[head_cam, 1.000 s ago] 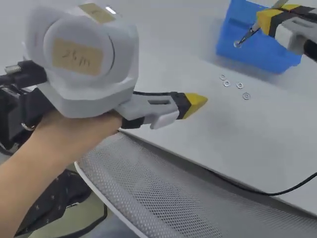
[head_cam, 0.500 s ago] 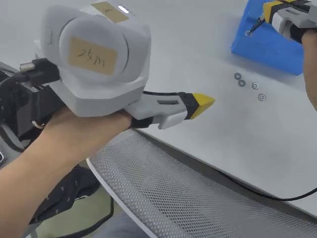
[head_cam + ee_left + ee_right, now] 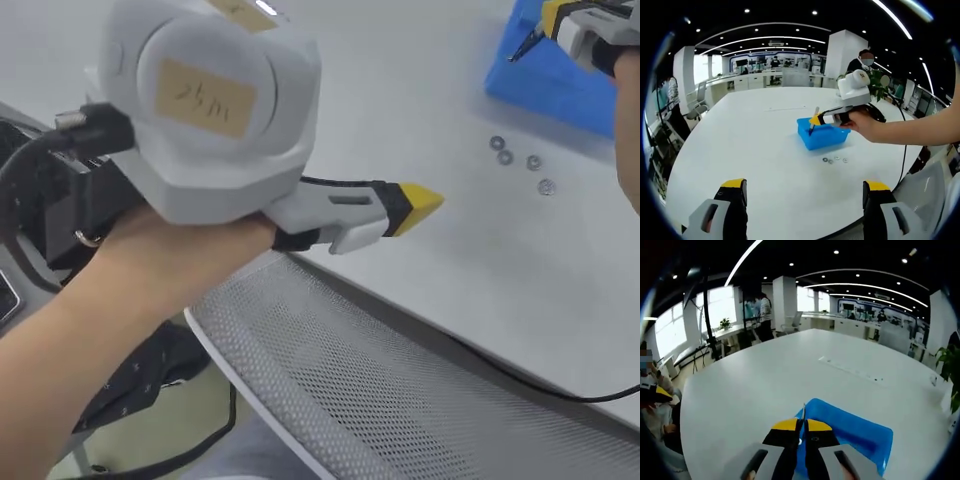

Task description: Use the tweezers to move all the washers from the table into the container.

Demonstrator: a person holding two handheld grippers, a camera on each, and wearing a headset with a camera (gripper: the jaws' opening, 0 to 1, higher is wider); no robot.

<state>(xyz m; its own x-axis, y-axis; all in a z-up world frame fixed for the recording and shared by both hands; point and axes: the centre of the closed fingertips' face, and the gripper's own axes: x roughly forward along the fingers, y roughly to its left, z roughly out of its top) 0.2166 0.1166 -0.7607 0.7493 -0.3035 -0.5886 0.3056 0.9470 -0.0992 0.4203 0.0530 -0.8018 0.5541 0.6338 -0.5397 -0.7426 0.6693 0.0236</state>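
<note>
My left gripper (image 3: pixel 804 186) hangs open and empty at the near edge of the table (image 3: pixel 765 145), with broad bare surface ahead. My right gripper (image 3: pixel 801 426) pinches the tweezers (image 3: pixel 813 120) above the blue container (image 3: pixel 825 140). Four washers (image 3: pixel 505 157) lie just beside it.

Container (image 3: pixel 545 85) set on table (image 3: pixel 400 110), toward far side. Four washers (image 3: pixel 520 165) scattered on table in loose cluster, just before container, apart from it. Tweezers (image 3: pixel 525 45) clamped between jaws of right gripper (image 3: pixel 816 120), tip placed over container's left edge in left gripper view. Left gripper (image 3: pixel 415 205) positioned over table's near edge, left of washers in head view, well apart from them. Cable (image 3: pixel 520 375) laid along near edge. Mesh chair back (image 3: pixel 350 380) seen before table, below its edge.
</note>
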